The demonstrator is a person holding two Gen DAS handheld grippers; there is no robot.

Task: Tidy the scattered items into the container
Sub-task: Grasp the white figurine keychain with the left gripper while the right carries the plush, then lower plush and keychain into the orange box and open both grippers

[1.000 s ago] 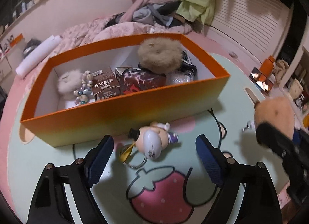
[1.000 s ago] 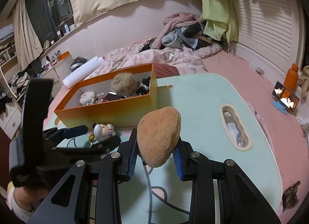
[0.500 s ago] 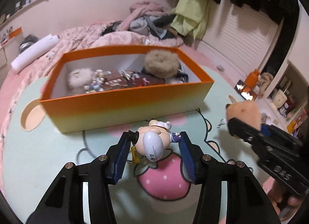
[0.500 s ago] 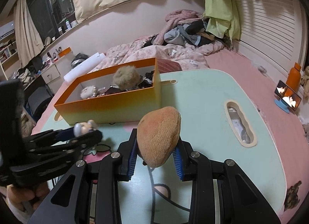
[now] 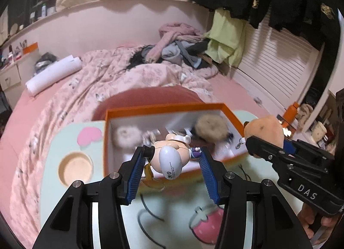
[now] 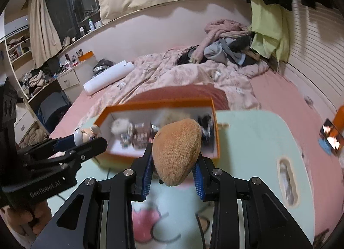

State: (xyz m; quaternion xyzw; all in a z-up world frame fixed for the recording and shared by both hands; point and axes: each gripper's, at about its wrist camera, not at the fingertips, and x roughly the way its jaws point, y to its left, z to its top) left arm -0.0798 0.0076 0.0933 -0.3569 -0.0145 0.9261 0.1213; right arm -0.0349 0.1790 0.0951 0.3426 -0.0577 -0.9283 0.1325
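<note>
Bedroom, mint-green play mat [image 5: 53, 148] with a strawberry print [image 5: 206, 230] laid on a pink bed; rumpled floral quilt [image 5: 120, 77] and a heap of clothes [image 5: 178, 46] behind. Far left, a white paper roll [image 5: 53, 73] lies on the quilt. Orange box [image 5: 169, 107] sits on the mat, white inside, already holding a pale fluffy pom-pom [image 5: 126, 136], small packets (blurred) and a tan fluffy pom-pom [image 5: 211, 127].

Left gripper [image 5: 172, 163]: blue pads pinch a small figurine keychain [image 5: 172, 160], white rounded head toward camera, lifted off the mat in front of the box's near wall, over its left half.

Right gripper [image 6: 173, 164]: jaws clamped on a brown plush toy [image 6: 177, 152], raised off the mat, in front of the box's right end. In the left wrist view that plush shows by the box's right corner, a metal clip dangling from it.
</note>
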